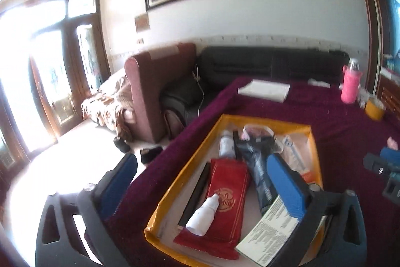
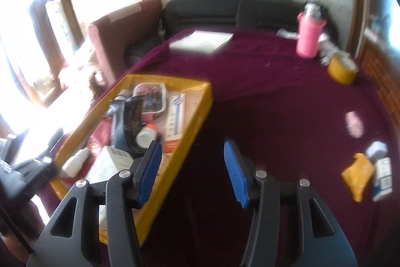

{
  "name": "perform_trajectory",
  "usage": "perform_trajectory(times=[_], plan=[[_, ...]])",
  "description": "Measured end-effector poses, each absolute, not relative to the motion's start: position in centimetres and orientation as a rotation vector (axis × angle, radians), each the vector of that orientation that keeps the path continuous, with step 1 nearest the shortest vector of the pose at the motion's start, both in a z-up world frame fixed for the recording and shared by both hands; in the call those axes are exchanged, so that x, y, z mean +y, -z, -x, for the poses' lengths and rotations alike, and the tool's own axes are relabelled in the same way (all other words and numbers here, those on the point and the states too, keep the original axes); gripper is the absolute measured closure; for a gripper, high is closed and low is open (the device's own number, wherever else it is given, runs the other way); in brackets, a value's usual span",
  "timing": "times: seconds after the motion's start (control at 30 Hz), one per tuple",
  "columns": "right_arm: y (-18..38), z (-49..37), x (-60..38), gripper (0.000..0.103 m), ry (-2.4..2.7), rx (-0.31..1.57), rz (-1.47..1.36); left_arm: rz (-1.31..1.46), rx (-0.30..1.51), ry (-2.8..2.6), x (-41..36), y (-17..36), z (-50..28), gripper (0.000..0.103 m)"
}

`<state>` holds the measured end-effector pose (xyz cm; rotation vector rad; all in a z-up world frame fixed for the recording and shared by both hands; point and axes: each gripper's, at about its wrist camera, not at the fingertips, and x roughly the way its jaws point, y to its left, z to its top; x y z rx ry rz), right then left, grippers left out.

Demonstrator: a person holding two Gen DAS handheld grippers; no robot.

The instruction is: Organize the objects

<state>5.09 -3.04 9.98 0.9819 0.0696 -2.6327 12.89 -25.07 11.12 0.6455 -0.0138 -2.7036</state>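
Observation:
A yellow tray (image 1: pixel 262 120) lies on the maroon tablecloth (image 1: pixel 350 137), filled with a red pouch (image 1: pixel 225 192), a white dropper bottle (image 1: pixel 205 214), a dark tube (image 1: pixel 257 167) and a printed box (image 1: pixel 270 229). My left gripper (image 1: pixel 202 182) hangs above the tray's near end, jaws wide open and holding nothing. My right gripper (image 2: pixel 192 162) hovers open over the tray's right rim (image 2: pixel 200 111) and bare cloth, also holding nothing. Loose on the cloth to its right are a yellow packet (image 2: pixel 357 174), a white box (image 2: pixel 382 174) and a pink item (image 2: pixel 353 124).
A pink bottle (image 2: pixel 308 36), a yellow tape roll (image 2: pixel 341 69) and a white book (image 2: pixel 202 41) sit at the table's far side. The table edge drops off left of the tray toward an armchair (image 1: pixel 160 81) and black sofa (image 1: pixel 262 61).

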Motion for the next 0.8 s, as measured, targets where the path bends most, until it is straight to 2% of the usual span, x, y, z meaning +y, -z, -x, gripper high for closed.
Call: perform_trajectory(times=[0.07,0.13,0.17,0.2,0.27,0.5,0.7,0.8], plan=[[-10.5,-6.8,-2.6,0.048,2.748,0.121,-0.863,-0.589,0.033,2.742,-24.9,-12.2,-14.1,0.001],[-11.1,-8.8,-2.0,0.033,2.889,0.154,-0.706,-0.594,0.091,2.773,-24.7,-12.9,-14.8,0.001],[-11.2,-9.4,-1.7,0.015,2.936,0.158,-0.646,-0.587,0.119,2.786,-24.7,-13.0,-15.2,0.001],[-11.2,-10.2,-1.4,0.008,2.979,0.163,-0.575,-0.574,0.145,2.808,-24.6,-13.2,-15.5,0.001],[-10.9,-10.5,-0.9,0.005,2.983,0.163,-0.576,-0.555,0.173,2.848,-24.3,-13.4,-16.0,0.001],[-7.7,-10.1,-0.7,0.005,2.889,0.105,-0.806,-0.627,0.176,2.845,-22.9,-12.9,-16.3,0.001],[-5.2,-10.9,-3.1,0.005,2.827,0.236,-0.880,-0.678,0.123,2.789,-22.3,-12.1,-16.6,0.001],[-5.1,-11.3,-3.9,0.005,2.833,0.294,-0.863,-0.724,0.151,2.775,-22.7,-11.5,-16.3,0.001]])
